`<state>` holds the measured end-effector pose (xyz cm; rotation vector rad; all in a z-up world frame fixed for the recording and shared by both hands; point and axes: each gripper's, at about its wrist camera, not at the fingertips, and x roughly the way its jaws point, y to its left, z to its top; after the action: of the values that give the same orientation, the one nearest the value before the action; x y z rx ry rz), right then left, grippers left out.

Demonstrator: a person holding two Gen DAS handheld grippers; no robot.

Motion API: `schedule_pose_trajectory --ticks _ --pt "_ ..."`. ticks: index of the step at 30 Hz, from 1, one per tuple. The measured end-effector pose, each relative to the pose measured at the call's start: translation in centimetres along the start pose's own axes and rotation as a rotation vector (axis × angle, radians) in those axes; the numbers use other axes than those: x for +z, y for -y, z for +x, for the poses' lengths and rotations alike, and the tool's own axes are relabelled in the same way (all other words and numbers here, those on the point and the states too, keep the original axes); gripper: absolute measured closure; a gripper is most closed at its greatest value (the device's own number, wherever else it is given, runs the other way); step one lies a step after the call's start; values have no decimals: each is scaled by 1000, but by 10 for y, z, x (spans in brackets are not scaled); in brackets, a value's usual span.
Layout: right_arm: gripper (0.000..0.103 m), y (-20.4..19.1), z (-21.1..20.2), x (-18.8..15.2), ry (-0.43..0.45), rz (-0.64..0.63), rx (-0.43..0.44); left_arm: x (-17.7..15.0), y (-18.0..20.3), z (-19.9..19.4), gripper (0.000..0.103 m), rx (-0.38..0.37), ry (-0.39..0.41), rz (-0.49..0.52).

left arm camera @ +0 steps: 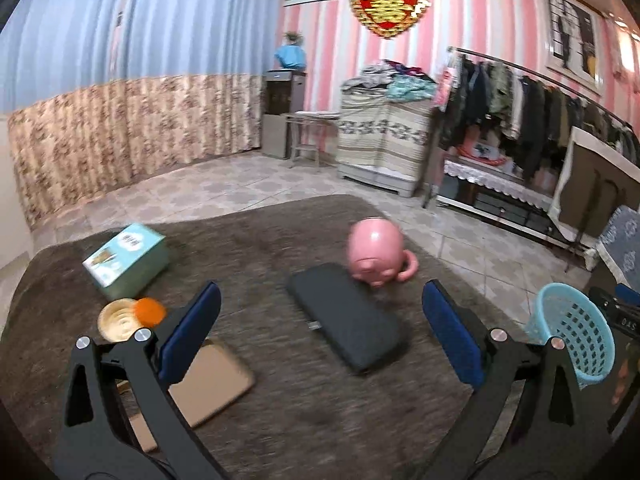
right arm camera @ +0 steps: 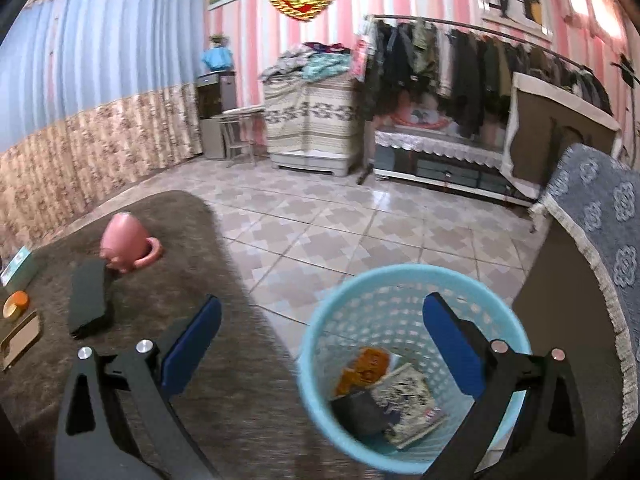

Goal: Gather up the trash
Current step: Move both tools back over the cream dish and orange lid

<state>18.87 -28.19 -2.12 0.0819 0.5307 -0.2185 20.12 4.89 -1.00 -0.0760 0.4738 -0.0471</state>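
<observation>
We note the left gripper (left arm camera: 322, 332) spread wide and empty above the brown rug (left arm camera: 260, 412), right gripper (right arm camera: 322, 336) likewise wide and empty over the blue basket (right arm camera: 320, 320), wrappers (right arm camera: 408, 404), apparently paper, lying inside.

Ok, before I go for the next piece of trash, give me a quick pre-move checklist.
1. Left hand-held gripper open and holding nothing: ok.
2. Right hand-held gripper open and holding nothing: ok.
3. Blue basket upright, mouth unobstructed: ok.
4. Basket has room; wrappers cover only its bottom: ok.
5. Items on the brown mat sharp enough to aim at: not ok, motion blur.
6. Which mat items count as trash: cannot tell.
</observation>
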Motion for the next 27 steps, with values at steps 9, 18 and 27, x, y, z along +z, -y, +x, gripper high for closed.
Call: schedule_pose_trajectory --ticks 9,18,27 --pt "5 -91 4 -9 5 -124 138 -14 -72 -14 6 135 -14 -15" --pt "5 -166 17 -25 -21 -232 253 -29 -148 -4 6 233 -79 -97" --pt "5 -204 26 -33 -43 -304 295 -39 -187 46 13 280 -204 -116"
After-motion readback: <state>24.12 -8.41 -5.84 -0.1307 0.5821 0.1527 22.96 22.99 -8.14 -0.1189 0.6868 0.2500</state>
